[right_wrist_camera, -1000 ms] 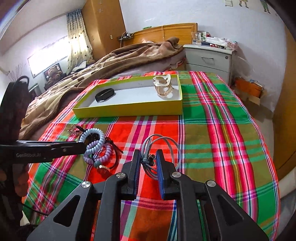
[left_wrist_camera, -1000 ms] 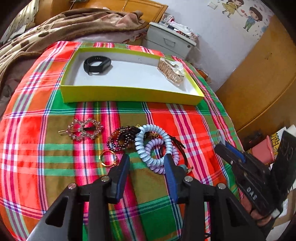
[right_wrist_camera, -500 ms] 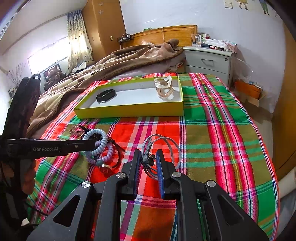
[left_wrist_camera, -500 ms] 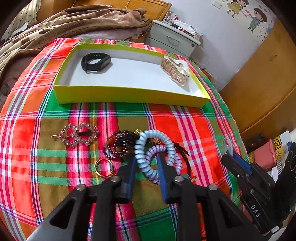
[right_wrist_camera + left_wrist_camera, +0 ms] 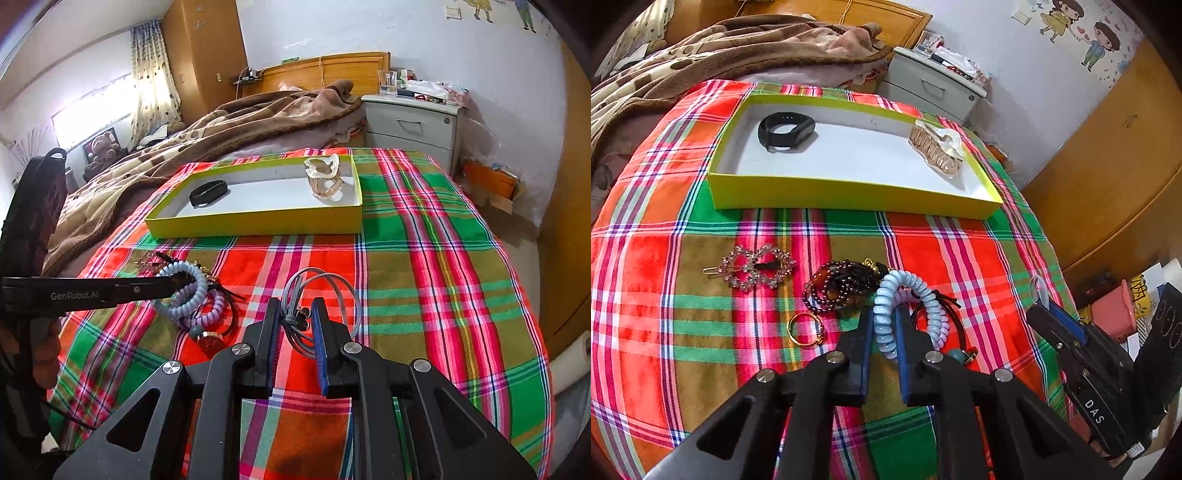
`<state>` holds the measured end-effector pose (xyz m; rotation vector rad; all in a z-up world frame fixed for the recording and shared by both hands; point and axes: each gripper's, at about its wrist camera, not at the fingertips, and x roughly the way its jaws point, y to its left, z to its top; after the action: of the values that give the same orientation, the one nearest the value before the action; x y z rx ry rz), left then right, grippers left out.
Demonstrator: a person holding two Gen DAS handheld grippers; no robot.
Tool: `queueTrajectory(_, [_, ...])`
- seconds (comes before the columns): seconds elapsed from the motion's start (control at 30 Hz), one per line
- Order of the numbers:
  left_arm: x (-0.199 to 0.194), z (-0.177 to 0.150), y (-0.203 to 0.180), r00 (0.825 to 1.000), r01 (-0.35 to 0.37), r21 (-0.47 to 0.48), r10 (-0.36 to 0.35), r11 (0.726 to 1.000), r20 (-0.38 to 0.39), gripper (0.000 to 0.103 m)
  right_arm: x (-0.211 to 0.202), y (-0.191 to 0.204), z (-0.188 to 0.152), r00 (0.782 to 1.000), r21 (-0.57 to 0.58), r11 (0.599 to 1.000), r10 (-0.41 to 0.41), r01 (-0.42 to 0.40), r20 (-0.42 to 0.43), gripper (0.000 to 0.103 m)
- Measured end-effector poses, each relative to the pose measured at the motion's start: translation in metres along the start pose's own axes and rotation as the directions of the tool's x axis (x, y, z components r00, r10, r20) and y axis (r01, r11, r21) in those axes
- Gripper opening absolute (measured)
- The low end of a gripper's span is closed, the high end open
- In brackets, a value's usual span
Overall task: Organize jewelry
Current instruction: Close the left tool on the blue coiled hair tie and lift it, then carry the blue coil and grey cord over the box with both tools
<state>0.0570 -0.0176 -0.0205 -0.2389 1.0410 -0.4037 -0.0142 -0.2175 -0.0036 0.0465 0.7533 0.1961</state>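
My left gripper is shut on a light blue spiral hair tie, held just above the plaid cloth; it also shows in the right wrist view. A purple spiral tie and black cord lie beneath it. My right gripper is shut on a grey elastic hair tie. A yellow box at the back holds a black wristband and a beige hair claw.
A rhinestone barrette, a dark beaded bracelet and a gold ring lie on the cloth left of my left gripper. A brown blanket and a grey nightstand stand behind the box.
My left gripper moved forward and closed on the blue spiral tie, lifting it slightly. The right gripper has stayed still on the grey tie.
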Motion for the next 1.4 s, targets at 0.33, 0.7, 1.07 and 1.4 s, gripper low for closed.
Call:
queueTrajectory(0.33, [-0.019, 0.000, 0.006, 0.999, 0.030, -0.019, -0.030, 0.999, 0.035, 0.012, -0.006, 0.004, 0.007, 1.000, -0.001, 1.000, -0.004, 0.004, 0.020, 0.017])
queueTrajectory(0.7, [-0.025, 0.002, 0.011, 0.997, 0.058, -0.026, -0.057, 0.998, 0.043, 0.012, -0.006, 0.009, 0.012, 1.000, -0.008, 1.000, -0.008, 0.008, 0.028, 0.017])
queueTrajectory(1.07, [-0.002, -0.010, 0.006, 0.990, -0.141, 0.082, 0.142, 0.987, -0.008, 0.033, -0.002, 0.013, 0.012, 1.000, -0.011, 1.000, -0.004, 0.004, 0.019, 0.017])
queueTrajectory(1.4, [0.007, -0.014, -0.013, 0.967, -0.253, 0.222, 0.251, 0.942, 0.040, 0.033, -0.002, 0.012, 0.012, 1.000, -0.004, 1.000, 0.002, -0.002, 0.021, 0.017])
